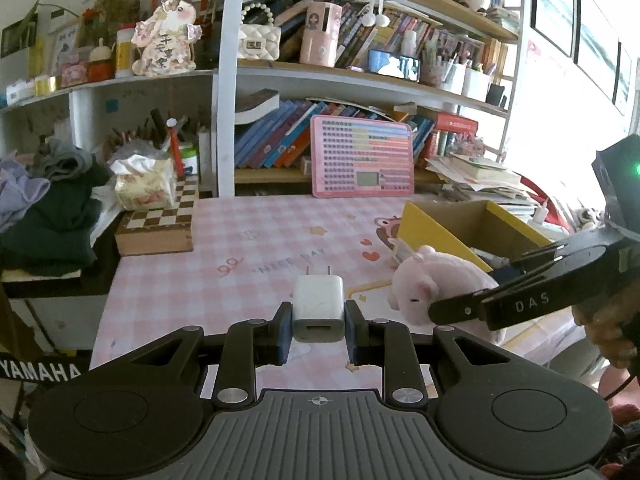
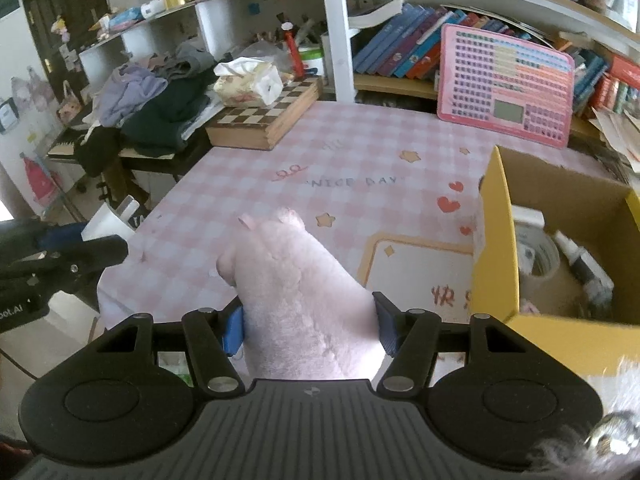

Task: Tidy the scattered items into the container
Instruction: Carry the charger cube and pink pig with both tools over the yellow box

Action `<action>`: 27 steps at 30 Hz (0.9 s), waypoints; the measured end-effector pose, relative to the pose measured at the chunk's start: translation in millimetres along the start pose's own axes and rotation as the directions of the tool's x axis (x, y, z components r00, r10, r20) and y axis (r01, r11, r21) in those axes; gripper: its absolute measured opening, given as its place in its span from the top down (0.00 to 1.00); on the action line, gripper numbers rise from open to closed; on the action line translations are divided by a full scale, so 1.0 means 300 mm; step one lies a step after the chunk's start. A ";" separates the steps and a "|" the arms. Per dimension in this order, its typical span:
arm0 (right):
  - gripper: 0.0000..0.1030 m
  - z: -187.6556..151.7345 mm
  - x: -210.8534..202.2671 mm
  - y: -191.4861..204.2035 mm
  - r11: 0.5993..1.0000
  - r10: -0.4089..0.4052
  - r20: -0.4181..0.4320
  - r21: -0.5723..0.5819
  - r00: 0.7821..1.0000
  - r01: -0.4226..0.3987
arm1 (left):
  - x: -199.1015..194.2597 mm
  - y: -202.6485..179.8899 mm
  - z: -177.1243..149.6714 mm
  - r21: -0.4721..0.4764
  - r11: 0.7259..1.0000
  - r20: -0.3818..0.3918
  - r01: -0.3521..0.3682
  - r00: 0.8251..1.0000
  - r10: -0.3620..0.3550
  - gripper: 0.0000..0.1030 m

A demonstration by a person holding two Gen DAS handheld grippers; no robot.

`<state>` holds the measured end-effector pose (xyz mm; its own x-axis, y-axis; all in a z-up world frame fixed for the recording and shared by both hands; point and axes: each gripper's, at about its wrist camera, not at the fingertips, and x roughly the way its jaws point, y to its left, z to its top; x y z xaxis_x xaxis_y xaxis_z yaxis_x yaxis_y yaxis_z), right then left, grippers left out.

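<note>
We held the left tool (image 1: 319, 322) clamped on a white charger (image 1: 318, 309), its blue pads pressed against both sides, the two metal prongs pointing away from us and the port facing the camera. We held the right tool (image 2: 310, 330) closed on a pink plush pig (image 2: 296, 284), which filled the gap between its pads (the pig's head and ears pointed away from the camera).

We take the yellow cardboard box (image 2: 496, 240) as our landmark. In the right wrist view the pig sat just to the left of the box's near wall, above the pink checked mat (image 2: 340, 148) that covered the tabletop. The charger was further left of the box than the pig, also over the mat. Inside the box we could see a roll of tape (image 2: 538, 254) and a small white bottle (image 2: 576, 254) lying on the bottom; other contents were too blurred to tell.

Behind the box, a pink tablet-like board (image 2: 506, 84) leaned against a shelf of books (image 2: 404, 40). Well to the left of the box, at the mat's far corner, a folded chessboard case (image 2: 268, 118) carried a tissue pack (image 2: 248, 82), and beyond it lay a heap of clothes (image 2: 156, 100).
</note>
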<state>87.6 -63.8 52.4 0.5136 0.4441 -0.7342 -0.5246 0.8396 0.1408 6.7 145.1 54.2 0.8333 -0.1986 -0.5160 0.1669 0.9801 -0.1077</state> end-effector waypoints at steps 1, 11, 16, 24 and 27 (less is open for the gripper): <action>0.42 -0.011 -0.003 0.000 1.000 -0.003 -0.003 0.005 1.000 0.003 | -0.003 -0.002 -0.004 0.000 1.000 -0.002 0.003 1.000 -0.003 0.76; 0.42 -0.098 -0.055 0.005 0.998 -0.035 0.004 0.047 0.999 0.035 | -0.042 -0.041 -0.036 0.018 0.999 -0.007 0.044 0.999 -0.044 0.76; 0.42 -0.144 -0.099 -0.003 0.994 -0.063 0.023 0.090 0.998 0.060 | -0.041 -0.083 -0.046 0.036 0.996 -0.011 0.083 0.997 -0.083 0.76; 0.42 -0.208 -0.135 -0.041 0.984 -0.100 0.021 0.148 0.995 0.096 | -0.029 -0.132 -0.057 0.062 0.990 -0.025 0.127 0.992 -0.126 0.76; 0.42 -0.230 -0.148 -0.052 0.981 -0.111 0.017 0.164 0.994 0.106 | -0.024 -0.148 -0.058 0.070 0.987 -0.031 0.142 0.990 -0.140 0.76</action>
<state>26.2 -118.2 37.0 0.5801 0.3539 -0.7337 -0.3484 0.9219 0.1692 -15.8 103.0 47.8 0.7849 -0.3343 -0.5217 0.3201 0.9397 -0.1206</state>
